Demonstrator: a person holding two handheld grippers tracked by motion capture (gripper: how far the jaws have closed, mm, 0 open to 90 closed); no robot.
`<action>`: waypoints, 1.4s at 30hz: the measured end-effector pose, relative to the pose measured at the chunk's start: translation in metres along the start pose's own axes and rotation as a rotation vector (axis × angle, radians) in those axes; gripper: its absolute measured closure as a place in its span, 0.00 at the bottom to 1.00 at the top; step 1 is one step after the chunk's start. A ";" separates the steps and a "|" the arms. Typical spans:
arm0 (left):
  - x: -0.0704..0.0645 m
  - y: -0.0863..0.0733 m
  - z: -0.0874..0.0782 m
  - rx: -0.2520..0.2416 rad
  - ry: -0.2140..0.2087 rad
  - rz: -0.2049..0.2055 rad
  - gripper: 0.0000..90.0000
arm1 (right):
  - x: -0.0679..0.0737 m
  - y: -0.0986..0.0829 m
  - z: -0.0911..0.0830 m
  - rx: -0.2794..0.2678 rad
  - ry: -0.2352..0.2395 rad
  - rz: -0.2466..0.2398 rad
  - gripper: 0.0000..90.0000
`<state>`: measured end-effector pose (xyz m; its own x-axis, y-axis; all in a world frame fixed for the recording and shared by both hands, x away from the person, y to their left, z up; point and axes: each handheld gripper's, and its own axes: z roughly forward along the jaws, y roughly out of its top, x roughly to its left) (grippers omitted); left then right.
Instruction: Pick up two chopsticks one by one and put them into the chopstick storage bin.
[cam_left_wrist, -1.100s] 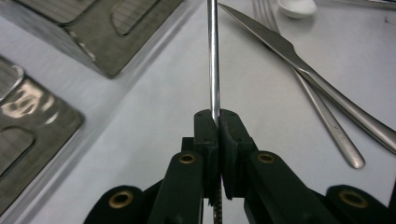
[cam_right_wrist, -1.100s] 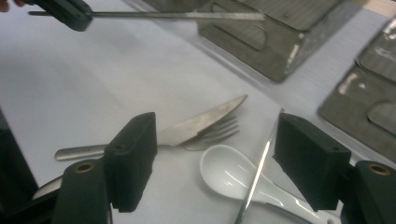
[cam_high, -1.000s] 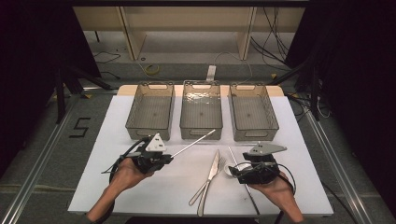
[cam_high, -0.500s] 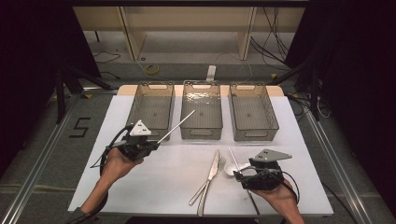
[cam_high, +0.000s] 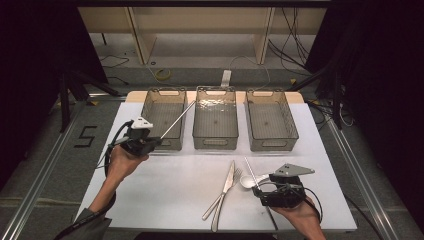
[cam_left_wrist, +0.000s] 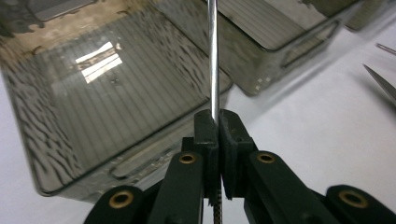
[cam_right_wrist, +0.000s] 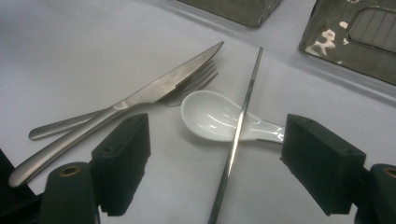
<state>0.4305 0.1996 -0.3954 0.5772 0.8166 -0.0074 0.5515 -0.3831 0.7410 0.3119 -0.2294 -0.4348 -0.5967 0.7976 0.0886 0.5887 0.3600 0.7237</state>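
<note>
Chopstick (cam_left_wrist: 213, 56), thin smooth steel, is pinched in the left tool (cam_left_wrist: 218, 126), slanting over the ribbed smoky bin (cam_high: 163, 120) upper left. Right tool (cam_right_wrist: 217, 161) gapes around a white spoon (cam_right_wrist: 210, 116) lower right.

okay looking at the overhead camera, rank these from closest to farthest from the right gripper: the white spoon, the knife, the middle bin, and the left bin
1. White spoon: on the table right by the right gripper, just ahead of its open jaws.
2. Knife: a little farther to the gripper's left, beside the fork.
3. Middle bin: up the table, in the centre of the row.
4. Left bin: farthest, at the row's left end.
</note>
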 end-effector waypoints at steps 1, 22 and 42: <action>0.003 0.002 0.001 0.002 -0.002 -0.013 0.96 | 0.000 0.000 0.000 -0.001 0.001 -0.002 0.27; 0.046 0.035 0.032 0.021 0.068 -0.086 0.96 | 0.008 -0.005 -0.002 0.003 0.017 -0.016 0.27; 0.074 0.030 0.055 0.043 0.111 -0.155 0.95 | 0.009 -0.005 0.000 0.016 0.025 -0.023 0.27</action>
<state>0.5226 0.2247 -0.4105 0.4146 0.9090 -0.0437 0.6551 -0.2648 0.7077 0.3034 -0.2236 -0.4377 -0.6232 0.7769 0.0896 0.5835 0.3856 0.7147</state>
